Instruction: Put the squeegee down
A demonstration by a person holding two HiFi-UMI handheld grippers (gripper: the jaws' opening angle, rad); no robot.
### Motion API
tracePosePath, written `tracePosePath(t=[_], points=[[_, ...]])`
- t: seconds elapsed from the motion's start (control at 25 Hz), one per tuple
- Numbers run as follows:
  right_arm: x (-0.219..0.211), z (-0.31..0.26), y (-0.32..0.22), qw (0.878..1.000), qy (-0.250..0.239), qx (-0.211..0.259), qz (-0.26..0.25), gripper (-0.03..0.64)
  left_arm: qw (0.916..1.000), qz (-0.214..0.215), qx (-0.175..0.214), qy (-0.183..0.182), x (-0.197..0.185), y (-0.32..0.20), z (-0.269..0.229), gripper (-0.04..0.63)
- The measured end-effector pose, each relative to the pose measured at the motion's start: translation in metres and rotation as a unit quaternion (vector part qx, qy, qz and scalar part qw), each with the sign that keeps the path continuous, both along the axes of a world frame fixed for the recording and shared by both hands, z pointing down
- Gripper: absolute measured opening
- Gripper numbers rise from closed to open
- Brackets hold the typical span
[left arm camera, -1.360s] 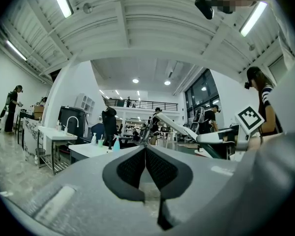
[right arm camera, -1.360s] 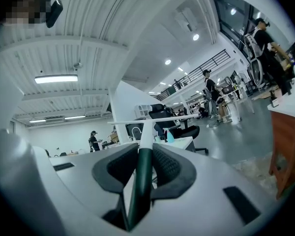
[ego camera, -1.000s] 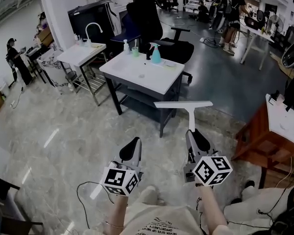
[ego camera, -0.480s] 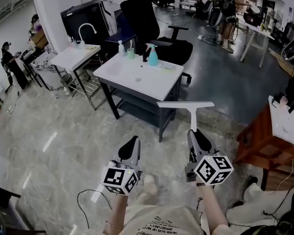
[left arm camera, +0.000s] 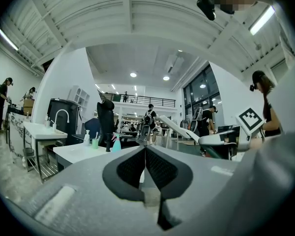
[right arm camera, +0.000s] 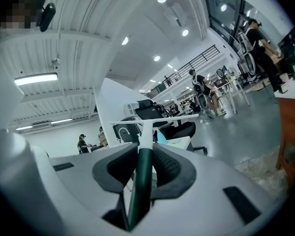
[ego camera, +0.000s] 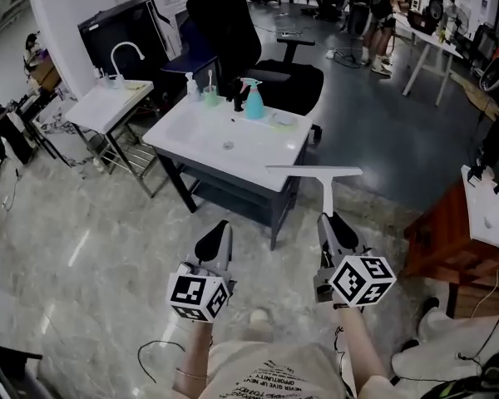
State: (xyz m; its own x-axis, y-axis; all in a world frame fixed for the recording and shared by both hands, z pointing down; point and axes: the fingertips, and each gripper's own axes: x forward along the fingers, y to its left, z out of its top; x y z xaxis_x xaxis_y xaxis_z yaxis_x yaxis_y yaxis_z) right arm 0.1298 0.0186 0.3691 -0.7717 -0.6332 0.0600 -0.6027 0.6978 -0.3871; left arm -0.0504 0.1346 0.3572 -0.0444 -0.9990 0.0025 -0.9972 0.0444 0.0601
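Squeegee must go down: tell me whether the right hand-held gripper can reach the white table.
Probably yes: the right hand-held gripper holding the squeegee faces the white table, only bare floor between.

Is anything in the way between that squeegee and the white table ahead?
Nothing visible. The squeegee, clamped in the right tongs, faces the white table and its bare near side; the bottles stand along its far edge.

The left gripper (ego camera: 219,229) and right gripper (ego camera: 328,219) are grey, black-padded, with marker cubes (ego camera: 198,296); T-shirt (ego camera: 270,374) pale, printed
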Motion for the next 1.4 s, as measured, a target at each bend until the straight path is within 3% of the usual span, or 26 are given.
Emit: tracePosePath(t=[0.24,0.8,1.4], points=[[-0.034,0.006,-0.033,1.000,0.003,-0.003,0.013,0.095,0.9999,0.010,-0.004,0.002,-0.037,-0.037,0.007,0.023],[-0.070,0.028,-0.085,0.999,0.024,-0.021,0.031,0.095,0.9988,0.041,-0.022,0.015,-0.064,-0.099,0.027,0.023],[-0.136,0.054,-0.191,0.996,0.055,-0.046,0.058,0.095,0.9975,0.048,-0.044,0.028,-0.122,-0.211,0.041,0.023]])
